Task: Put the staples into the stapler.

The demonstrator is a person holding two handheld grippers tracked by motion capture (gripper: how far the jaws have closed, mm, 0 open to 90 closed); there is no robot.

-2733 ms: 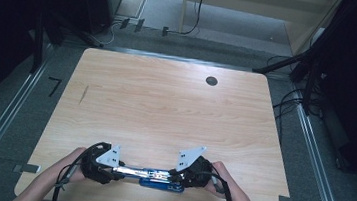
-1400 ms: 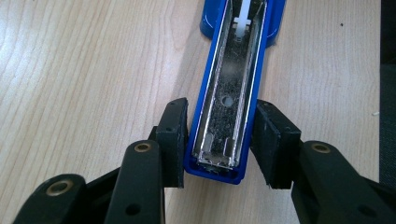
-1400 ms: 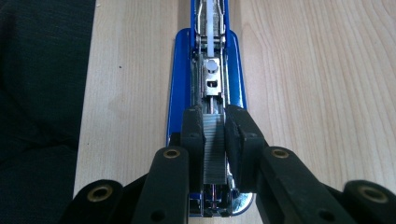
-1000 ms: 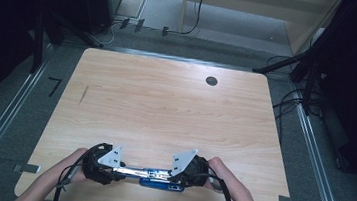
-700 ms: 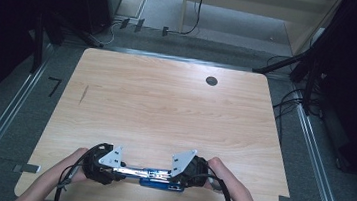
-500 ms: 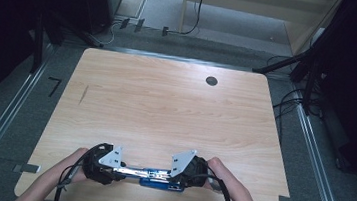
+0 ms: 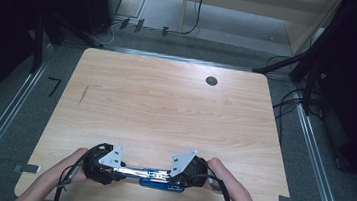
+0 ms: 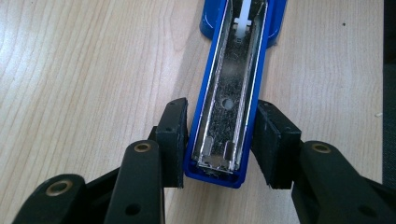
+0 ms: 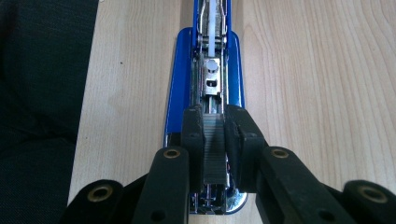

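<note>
While the left gripper [image 8: 219, 140] clamps the opened stapler lid [image 8: 229, 93], nothing has shifted lately. The right gripper [image 9: 215, 135] pinches a staple strip [image 9: 214, 149] over the stapler's magazine [image 9: 212, 77], ready for loading.

High view: even overhead light on the pale wooden tabletop [image 7: 165, 109]; surroundings fall off to near black at left and right edges. Picture soft, low in detail. Left gripper view: bright, sharp wood grain; mild glare on the open blue metal stapler's scratched steel channel [image 8: 231, 88]; soft shadow to its left. Right gripper view: slightly cooler, black rubber jaw pads [image 9: 192, 135] dark, nearest parts a little blurred; dark cloth at left underexposed.
</note>
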